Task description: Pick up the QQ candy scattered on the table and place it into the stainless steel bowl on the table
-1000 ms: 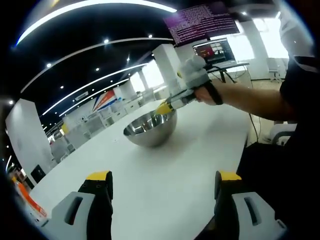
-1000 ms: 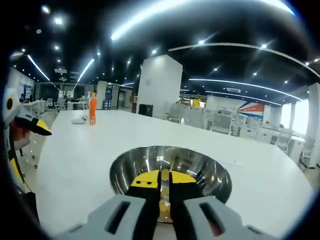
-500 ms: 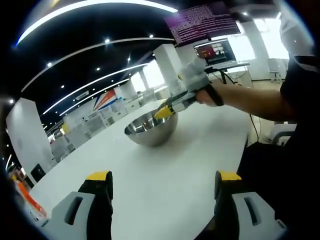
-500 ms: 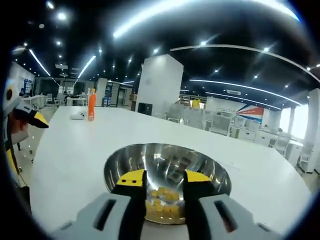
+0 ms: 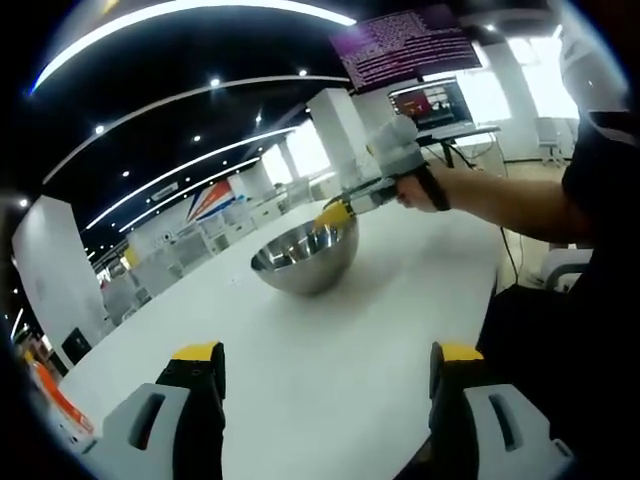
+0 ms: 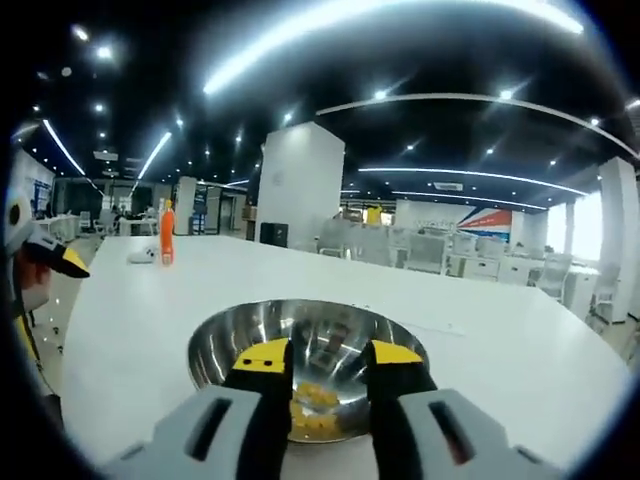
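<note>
Right gripper view, near to far. Right tool (image 6: 322,372) rises from the bottom centre, its jaws parted with nothing between them. Just beyond the yellow tips sits the bowl (image 6: 215,340), lower centre of the frame, on the white table (image 6: 130,310). Yellow candy (image 6: 318,396) lies heaped in the bottom of the bowl, seen through the gap between the jaws. Far back at mid left, an orange bottle (image 6: 166,232) stands beside a small white object I cannot identify.

Left gripper view, near to far. Left tool (image 5: 322,372) at the bottom of the frame, jaws wide apart and empty, over bare table (image 5: 330,350). Beyond it, at frame centre, the bowl (image 5: 305,262). The right tool (image 5: 336,212), held by a hand (image 5: 425,187) coming in from the upper right, has its tips over the bowl's far rim. Monitors stand at upper right, well behind.

Step in hand, as I judge it: the release over the bowl. The right tool is open above the heap, so its piece looks delivered.

No loose candy is visible on the stretches of table in either view; whether any remains elsewhere I cannot tell.

Next move, as I judge it: lift the right tool clear of the rim without knocking the bowl, then search the table for any remaining pieces. The left tool is free and open, ready to take one.
</note>
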